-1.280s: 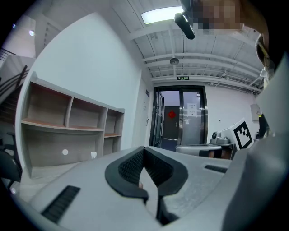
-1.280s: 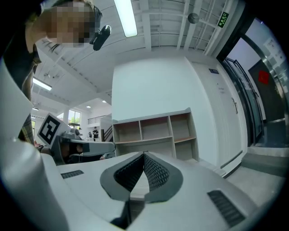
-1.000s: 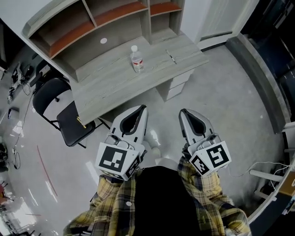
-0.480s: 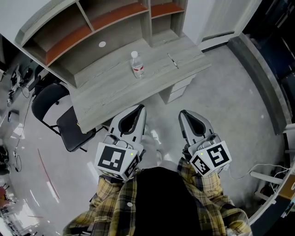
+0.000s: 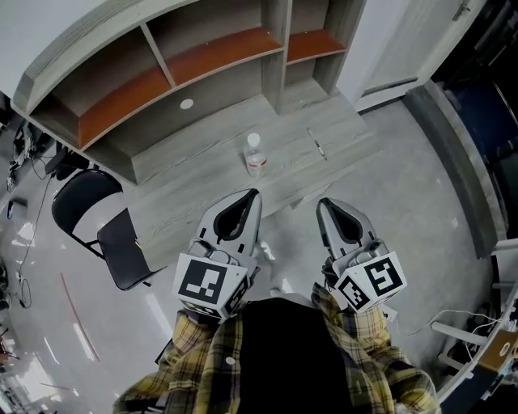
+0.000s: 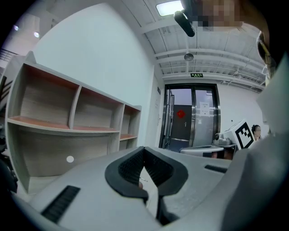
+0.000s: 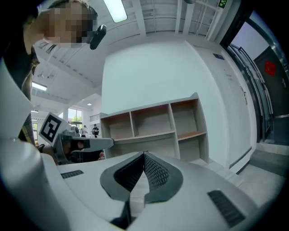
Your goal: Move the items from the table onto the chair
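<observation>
Both the left tool (image 5: 254,194) and the right tool (image 5: 322,202) have their jaws together, empty. Beyond them a bottle (image 5: 256,154) stands upright on the worktop (image 5: 194,182). A thin item (image 5: 317,144) lies to its right, too small to identify. A chair (image 5: 101,222) stands at the worktop's left end.

A bright room with a shiny grey floor (image 5: 421,186) and white walls (image 6: 104,58).
A pale wood table (image 5: 186,182) stands by the wall, with open shelves (image 5: 202,57) on top that have reddish-brown boards. A black chair (image 5: 121,251) sits just beside its left end. A long lamp (image 6: 169,7) shines on the ceiling, and dark glass doors (image 6: 192,119) stand far off.
</observation>
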### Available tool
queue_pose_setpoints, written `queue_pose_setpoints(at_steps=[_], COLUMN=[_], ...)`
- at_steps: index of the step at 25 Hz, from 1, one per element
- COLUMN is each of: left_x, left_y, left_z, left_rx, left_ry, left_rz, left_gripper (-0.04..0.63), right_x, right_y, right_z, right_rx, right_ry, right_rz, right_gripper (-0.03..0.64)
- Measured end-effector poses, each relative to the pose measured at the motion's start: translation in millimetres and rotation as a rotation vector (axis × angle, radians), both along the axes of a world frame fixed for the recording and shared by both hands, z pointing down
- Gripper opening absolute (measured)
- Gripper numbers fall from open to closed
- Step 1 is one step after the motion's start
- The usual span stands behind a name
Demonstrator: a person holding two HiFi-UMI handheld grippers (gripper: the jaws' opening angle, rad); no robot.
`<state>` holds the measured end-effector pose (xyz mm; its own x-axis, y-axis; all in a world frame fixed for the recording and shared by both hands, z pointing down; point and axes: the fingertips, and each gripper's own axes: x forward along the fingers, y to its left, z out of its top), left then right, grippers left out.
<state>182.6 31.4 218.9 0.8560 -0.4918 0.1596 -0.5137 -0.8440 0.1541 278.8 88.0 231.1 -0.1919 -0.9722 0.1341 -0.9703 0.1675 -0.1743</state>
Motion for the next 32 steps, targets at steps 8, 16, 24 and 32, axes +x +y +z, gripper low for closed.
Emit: queue_pose_setpoints(at_steps=[8, 16, 24, 32], left_x=[-7.8, -0.6, 21.6, 43.6], left_y=[-69.0, -97.8, -127.0, -153.5], left_z=[11.5, 26.8, 28.3, 21.3], left_rx=[-0.039, -0.09, -0.109, -0.065], left_ry=[0.0, 0.001, -0.001, -0.023], left_rz=[-0.016, 0.001, -0.099, -0.283], left_gripper=[0.005, 0.005, 0.005, 0.005], right_x=[-7.1, 4.2, 29.8, 60.0], right_y=[-74.4, -105.9, -139.2, -179.6], right_z=[9.8, 22.1, 29.1, 23.0], right_rx=[-0.044, -0.111, -0.127, -0.088], right_ry=[0.012, 0.013, 0.012, 0.007], right_rz=[-0.017, -0.014, -0.101, -0.284], right_gripper=[0.018, 0.018, 0.018, 0.018])
